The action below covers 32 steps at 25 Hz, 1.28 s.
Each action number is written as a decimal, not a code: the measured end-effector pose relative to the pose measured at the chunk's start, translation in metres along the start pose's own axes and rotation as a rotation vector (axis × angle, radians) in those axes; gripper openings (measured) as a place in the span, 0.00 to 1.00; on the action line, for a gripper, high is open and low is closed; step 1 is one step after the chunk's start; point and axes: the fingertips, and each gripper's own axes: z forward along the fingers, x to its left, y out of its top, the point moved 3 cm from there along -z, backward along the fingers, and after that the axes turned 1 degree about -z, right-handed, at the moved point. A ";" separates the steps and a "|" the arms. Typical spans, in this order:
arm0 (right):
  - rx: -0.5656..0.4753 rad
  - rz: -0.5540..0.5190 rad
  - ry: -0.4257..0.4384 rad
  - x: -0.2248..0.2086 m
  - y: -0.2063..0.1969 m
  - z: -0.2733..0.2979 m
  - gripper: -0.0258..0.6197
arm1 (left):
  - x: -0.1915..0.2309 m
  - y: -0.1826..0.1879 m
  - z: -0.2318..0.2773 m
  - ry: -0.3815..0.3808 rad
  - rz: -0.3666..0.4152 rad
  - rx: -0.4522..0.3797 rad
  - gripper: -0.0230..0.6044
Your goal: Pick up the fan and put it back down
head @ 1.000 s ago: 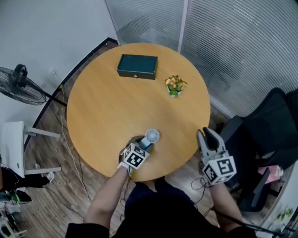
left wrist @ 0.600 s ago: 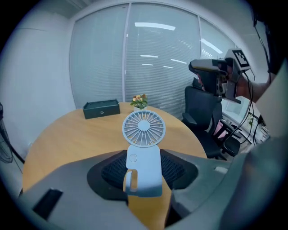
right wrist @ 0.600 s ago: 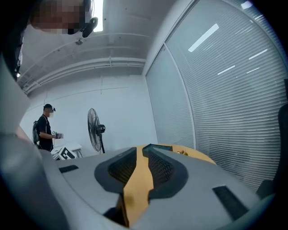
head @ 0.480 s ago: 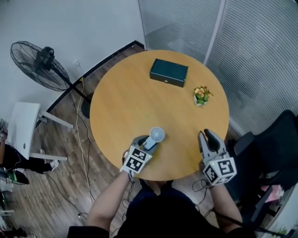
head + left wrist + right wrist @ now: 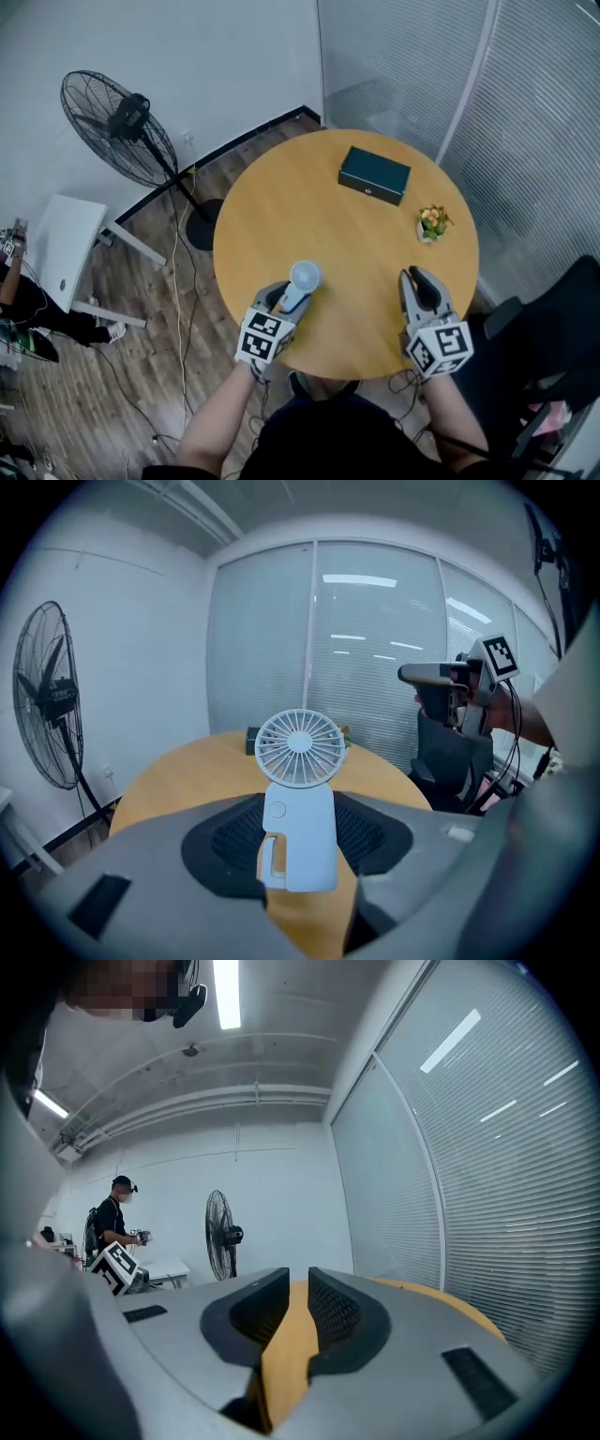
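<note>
A small pale-blue handheld fan (image 5: 302,278) stands upright between the jaws of my left gripper (image 5: 286,298), which is shut on its handle and holds it above the near left part of the round wooden table (image 5: 309,206). In the left gripper view the fan (image 5: 298,799) fills the middle, grille on top, clamped by the left gripper (image 5: 298,841). My right gripper (image 5: 419,281) hovers over the table's near right edge. Its jaws are closing, with a narrow gap and nothing between them, as the right gripper (image 5: 298,1307) shows in its own view.
A dark green box (image 5: 374,175) and a small potted plant (image 5: 432,223) sit on the far side of the table. A black floor fan (image 5: 122,127) and a white stool (image 5: 66,248) stand to the left, a black chair (image 5: 553,319) to the right. A person (image 5: 112,1222) stands far off.
My left gripper has lifted the fan off the table and moved it left. The right gripper's jaws have drawn closer together. The head view has swung, bringing the floor fan into sight.
</note>
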 end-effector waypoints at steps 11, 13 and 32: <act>-0.055 -0.035 0.033 0.032 0.037 0.010 0.11 | 0.017 0.067 -0.075 0.052 -0.055 -0.228 0.38; -0.066 -0.044 0.030 0.036 0.044 0.009 0.11 | 0.020 0.080 -0.088 0.059 -0.057 -0.270 0.38; -0.207 -0.096 -0.009 0.053 0.115 0.004 0.09 | 0.028 0.181 -0.161 0.023 -0.041 -0.578 0.38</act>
